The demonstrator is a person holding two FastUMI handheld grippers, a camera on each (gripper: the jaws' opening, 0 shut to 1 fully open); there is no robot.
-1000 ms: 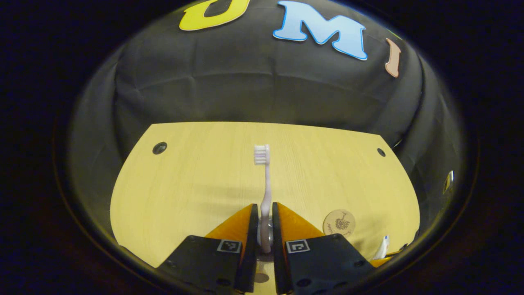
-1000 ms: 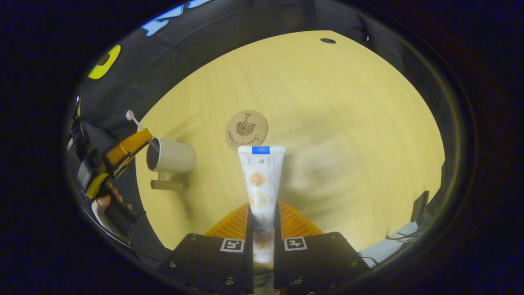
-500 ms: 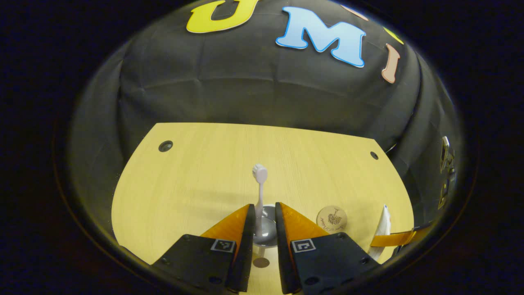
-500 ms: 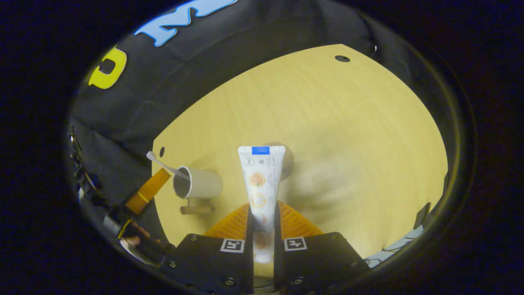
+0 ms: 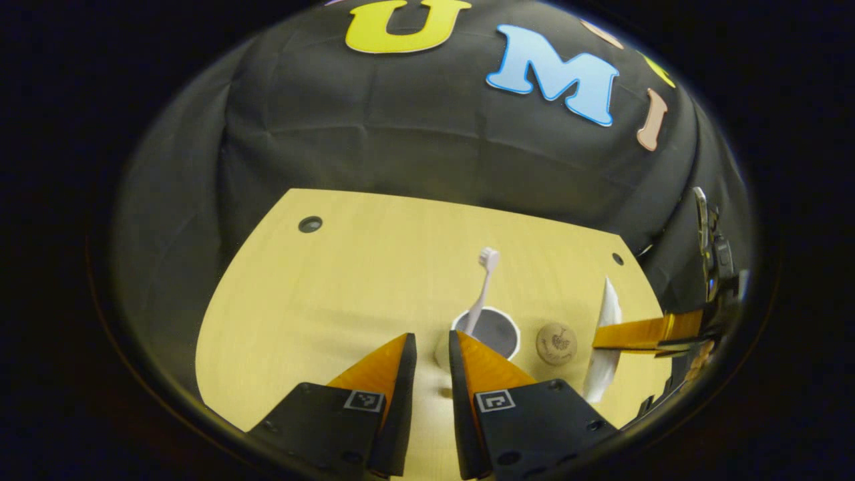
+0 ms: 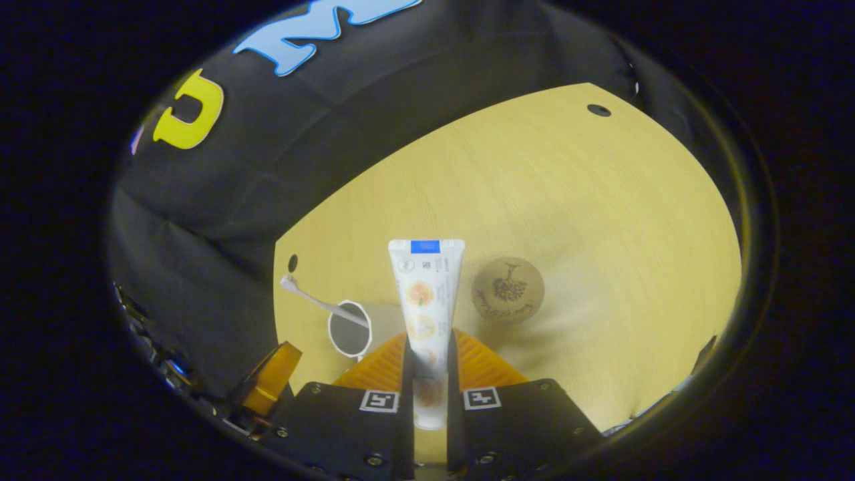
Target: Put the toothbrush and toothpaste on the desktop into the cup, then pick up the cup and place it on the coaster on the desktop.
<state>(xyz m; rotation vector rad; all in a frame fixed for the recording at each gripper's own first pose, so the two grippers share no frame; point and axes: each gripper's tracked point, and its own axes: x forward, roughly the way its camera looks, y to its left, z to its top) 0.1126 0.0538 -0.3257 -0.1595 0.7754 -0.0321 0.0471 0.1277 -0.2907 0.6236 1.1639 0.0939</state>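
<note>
The white cup (image 5: 491,332) stands upright on the pale wood desktop (image 5: 320,300), and the pink-white toothbrush (image 5: 482,280) leans in it, head up. My left gripper (image 5: 431,339) is open just before and left of the cup, holding nothing. The round cork coaster (image 5: 556,343) lies right of the cup. In the right gripper view my right gripper (image 6: 429,334) is shut on the white toothpaste tube (image 6: 426,287), held above the desktop between the cup (image 6: 349,329) with the toothbrush (image 6: 314,300) and the coaster (image 6: 507,290). The tube (image 5: 604,334) also appears right of the coaster.
The desktop (image 6: 601,200) has small round holes near its far corners (image 5: 310,224) (image 5: 612,258). Black cloth closes in the back and sides. An orange finger of the left gripper (image 6: 270,377) sits low at the left of the right gripper view.
My left gripper let go of the toothbrush into the cup and drew back up and left. My right gripper carried the toothpaste closer to the cup.
</note>
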